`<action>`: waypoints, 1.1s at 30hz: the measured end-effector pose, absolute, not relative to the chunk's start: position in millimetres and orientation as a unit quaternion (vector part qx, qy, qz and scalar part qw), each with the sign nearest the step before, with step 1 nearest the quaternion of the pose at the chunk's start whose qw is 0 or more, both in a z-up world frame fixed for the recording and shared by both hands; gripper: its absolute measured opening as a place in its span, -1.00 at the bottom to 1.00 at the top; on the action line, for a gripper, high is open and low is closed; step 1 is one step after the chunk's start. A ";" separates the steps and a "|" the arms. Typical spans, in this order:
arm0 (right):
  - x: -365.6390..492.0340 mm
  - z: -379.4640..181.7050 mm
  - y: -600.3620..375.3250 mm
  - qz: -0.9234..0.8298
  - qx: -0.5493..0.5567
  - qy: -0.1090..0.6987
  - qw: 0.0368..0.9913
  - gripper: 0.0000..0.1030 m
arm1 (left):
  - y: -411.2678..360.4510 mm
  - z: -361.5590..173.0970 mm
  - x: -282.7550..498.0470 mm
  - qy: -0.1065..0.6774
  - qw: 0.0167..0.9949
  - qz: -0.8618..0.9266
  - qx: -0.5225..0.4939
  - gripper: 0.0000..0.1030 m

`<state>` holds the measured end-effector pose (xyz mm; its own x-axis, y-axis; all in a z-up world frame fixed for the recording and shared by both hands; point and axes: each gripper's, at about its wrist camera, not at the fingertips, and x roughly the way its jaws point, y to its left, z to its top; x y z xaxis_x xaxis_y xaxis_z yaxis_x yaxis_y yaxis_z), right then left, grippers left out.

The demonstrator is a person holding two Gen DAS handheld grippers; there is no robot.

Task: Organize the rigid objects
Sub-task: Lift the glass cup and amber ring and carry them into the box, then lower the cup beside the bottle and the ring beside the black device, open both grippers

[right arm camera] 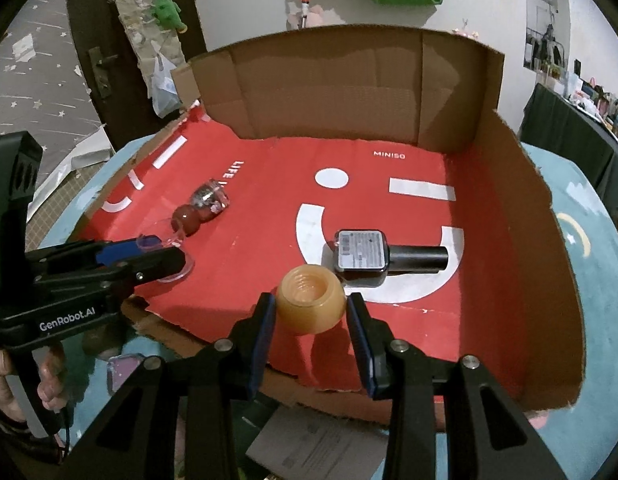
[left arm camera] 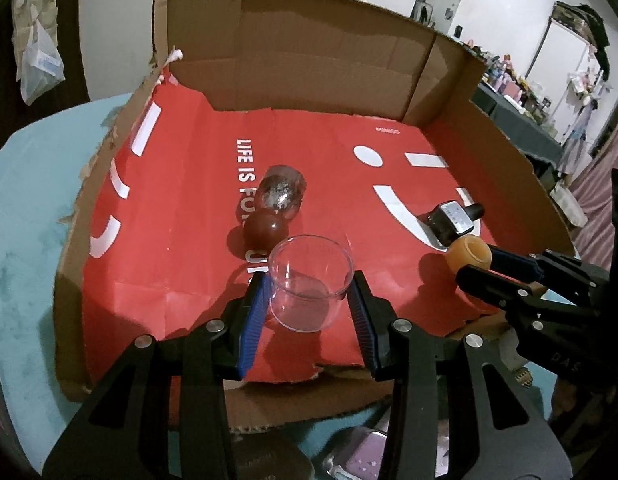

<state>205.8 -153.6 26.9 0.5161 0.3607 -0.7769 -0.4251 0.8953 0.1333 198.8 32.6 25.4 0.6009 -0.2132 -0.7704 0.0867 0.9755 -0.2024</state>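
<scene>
Presently each tool is clamped: left tool (left arm camera: 307,286) on clear cup (left arm camera: 309,280) (upright), right tool (right arm camera: 311,312) on amber cap (right arm camera: 311,303).

**Two wrist cameras, one red-lined box**

Left wrist camera sits right behind its own fingers, tilted steeply down, close over the near edge of the cardboard box (left arm camera: 301,60). It faces the back wall, with the right gripper (left arm camera: 475,264) poking in from the right edge. Right wrist camera does the same, just beside it, and catches the left gripper (right arm camera: 165,254) coming in from its left. Both views share the red printed floor (left arm camera: 189,200), the back wall and the room behind.
</scene>
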 end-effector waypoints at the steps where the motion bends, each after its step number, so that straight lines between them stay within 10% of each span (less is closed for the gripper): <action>1: 208.0 25.4 -153.6 0.225 -0.036 0.440 0.869 -0.23 | 32.5 25.3 199.0 0.440 0.891 -0.085 -0.073 -0.25; 33: 239.9 12.9 -155.9 0.198 -0.025 0.442 0.875 -0.23 | 34.1 23.7 230.6 0.437 0.894 -0.068 -0.074 -0.25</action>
